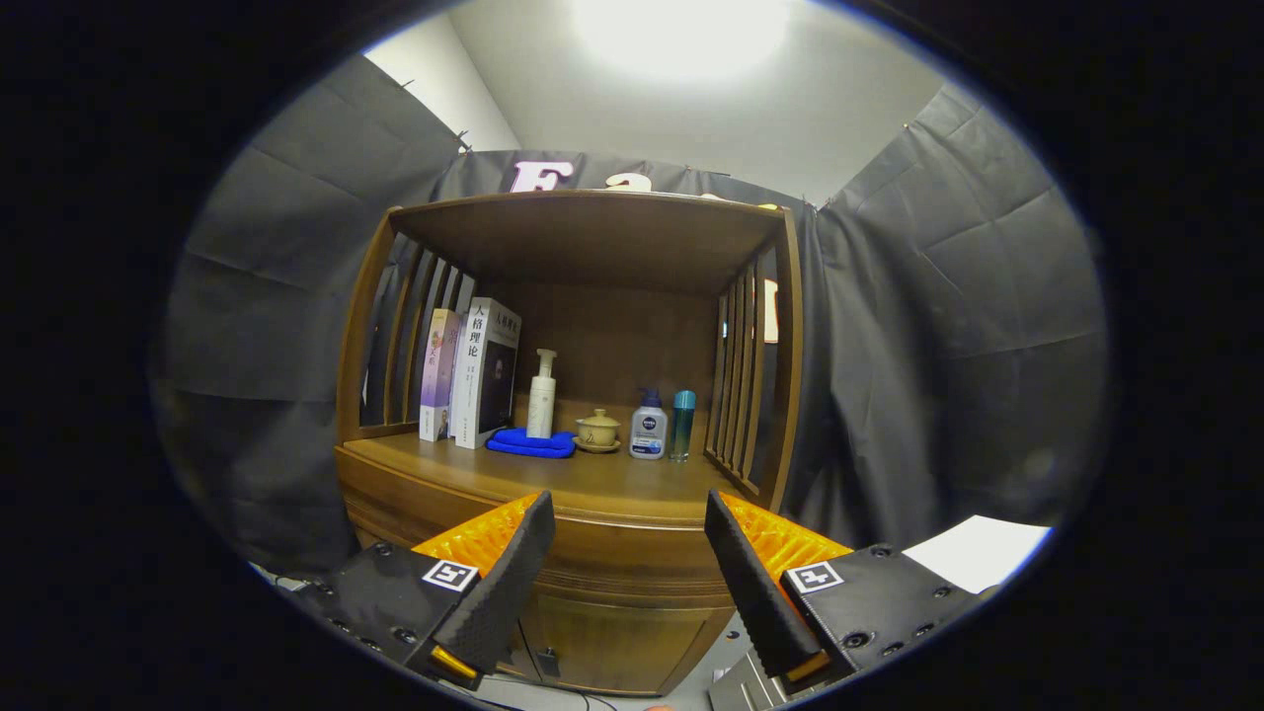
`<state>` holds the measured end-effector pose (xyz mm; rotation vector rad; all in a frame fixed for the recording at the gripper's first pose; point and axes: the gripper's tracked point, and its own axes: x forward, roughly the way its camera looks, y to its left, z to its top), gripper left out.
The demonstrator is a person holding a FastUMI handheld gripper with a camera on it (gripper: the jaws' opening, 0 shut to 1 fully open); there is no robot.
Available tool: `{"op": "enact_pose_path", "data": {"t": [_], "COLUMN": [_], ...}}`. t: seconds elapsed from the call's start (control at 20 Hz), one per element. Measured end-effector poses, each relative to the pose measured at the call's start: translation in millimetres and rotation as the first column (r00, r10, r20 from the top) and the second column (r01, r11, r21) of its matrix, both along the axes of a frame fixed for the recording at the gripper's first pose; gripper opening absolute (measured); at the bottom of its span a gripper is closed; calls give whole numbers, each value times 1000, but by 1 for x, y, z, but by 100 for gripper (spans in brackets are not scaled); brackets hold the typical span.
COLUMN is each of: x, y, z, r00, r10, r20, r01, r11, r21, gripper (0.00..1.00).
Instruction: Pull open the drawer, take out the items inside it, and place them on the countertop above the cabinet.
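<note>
Two books (469, 375), three bottles (541, 393), one cloth (531, 443), one lidded cup (597, 430).

White book (486, 370) spine: "人格理论". Blue-capped bottle (649, 427): "NIVEA".

Black cloth walls (948, 326), white ceiling (632, 109), bright overhead light (681, 30).
</note>
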<state>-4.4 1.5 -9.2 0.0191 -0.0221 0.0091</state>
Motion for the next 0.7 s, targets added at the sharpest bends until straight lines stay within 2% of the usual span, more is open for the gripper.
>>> {"op": "enact_pose_path", "data": {"t": [0.4, 0.7], "x": [4, 17], "y": [7, 36], "z": [-16, -22], "r00": [999, 996], "r10": [31, 79], "r20": [-25, -28], "r01": [-32, -79], "r11": [999, 997], "r21": [-6, 22], "gripper": [98, 98]}}
